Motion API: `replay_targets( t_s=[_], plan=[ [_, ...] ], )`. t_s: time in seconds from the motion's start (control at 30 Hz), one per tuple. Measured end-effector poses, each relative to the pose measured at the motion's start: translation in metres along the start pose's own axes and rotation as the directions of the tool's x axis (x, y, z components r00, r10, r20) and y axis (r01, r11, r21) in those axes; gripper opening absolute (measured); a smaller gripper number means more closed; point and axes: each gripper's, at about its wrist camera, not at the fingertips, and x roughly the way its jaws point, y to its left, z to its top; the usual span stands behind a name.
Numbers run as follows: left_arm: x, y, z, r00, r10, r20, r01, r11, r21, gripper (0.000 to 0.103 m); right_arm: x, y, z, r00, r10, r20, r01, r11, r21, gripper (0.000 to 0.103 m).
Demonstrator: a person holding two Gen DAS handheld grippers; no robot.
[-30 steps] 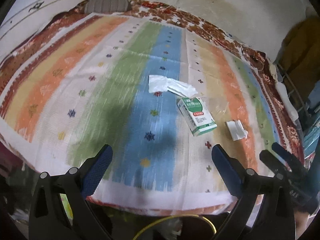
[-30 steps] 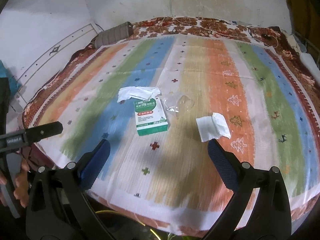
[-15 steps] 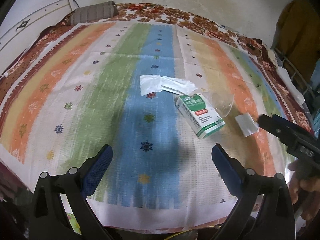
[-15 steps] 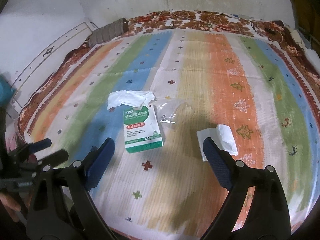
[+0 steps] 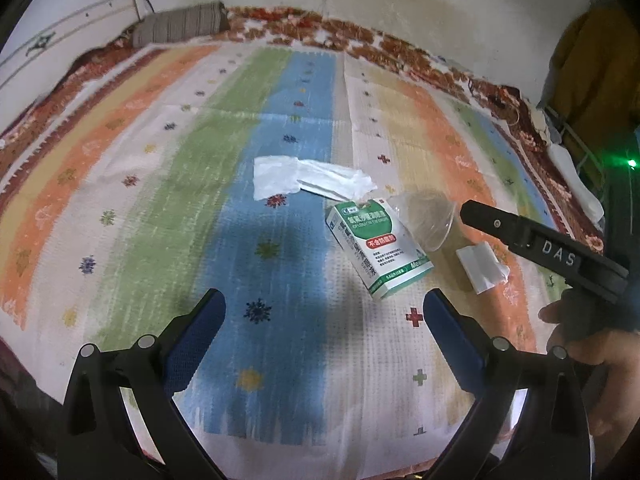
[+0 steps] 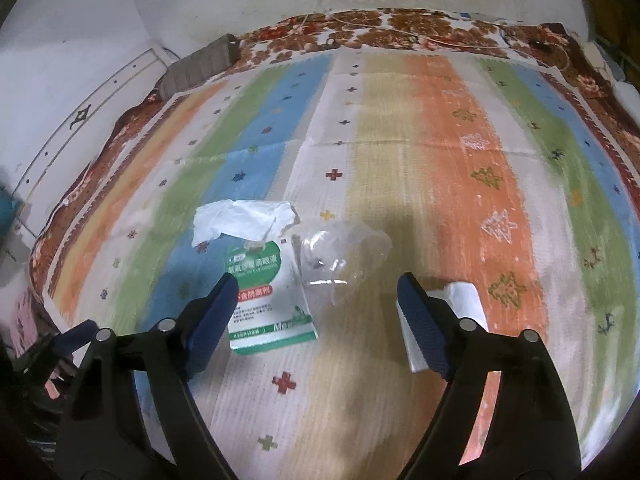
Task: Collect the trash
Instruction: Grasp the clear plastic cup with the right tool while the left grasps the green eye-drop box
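Trash lies on a striped bedspread (image 5: 168,184): a green-and-white carton (image 5: 378,250) (image 6: 268,300), a crumpled white tissue (image 5: 308,180) (image 6: 244,222), a clear plastic cup (image 5: 428,216) (image 6: 344,256) on its side, and a folded white tissue (image 5: 482,266) (image 6: 460,308). My left gripper (image 5: 324,320) is open and empty, short of the carton. My right gripper (image 6: 318,304) is open and empty, above the carton and cup; its right finger covers part of the folded tissue. The right gripper's body (image 5: 552,252) shows in the left wrist view.
A striped grey bolster (image 5: 180,28) (image 6: 200,64) lies at the head of the bed by the white wall. A floral sheet (image 6: 400,28) borders the bedspread. Yellow cloth (image 5: 592,60) hangs at the right. A cord (image 6: 420,38) lies along the far edge.
Both grippers have moved forward over the bed toward the trash. The right gripper now hangs over the carton, cup and folded tissue. Both stayed open.
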Motion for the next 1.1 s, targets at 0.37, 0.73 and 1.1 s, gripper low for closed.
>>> replay_targets(
  t_s=[0.37,0.73,1.1],
  plan=[
    [0.027,0.0,0.016,1.0,0.019,-0.001,-0.019,1.0,-0.021,0.097,0.038,-0.023,0.01,0.995,0.074,-0.062,-0.069,0.994,0.086,0.047],
    [0.047,-0.013,0.021,0.999,0.032,0.005,-0.032,0.999,0.039,0.097,0.061,-0.022,0.013,0.988,0.13,-0.077,-0.121,0.986,0.116,0.008],
    [0.068,-0.031,0.025,0.998,0.058,-0.018,-0.057,0.998,0.011,0.097,0.047,-0.039,0.022,0.987,0.158,-0.029,-0.152,0.976,0.156,0.003]
  ],
)
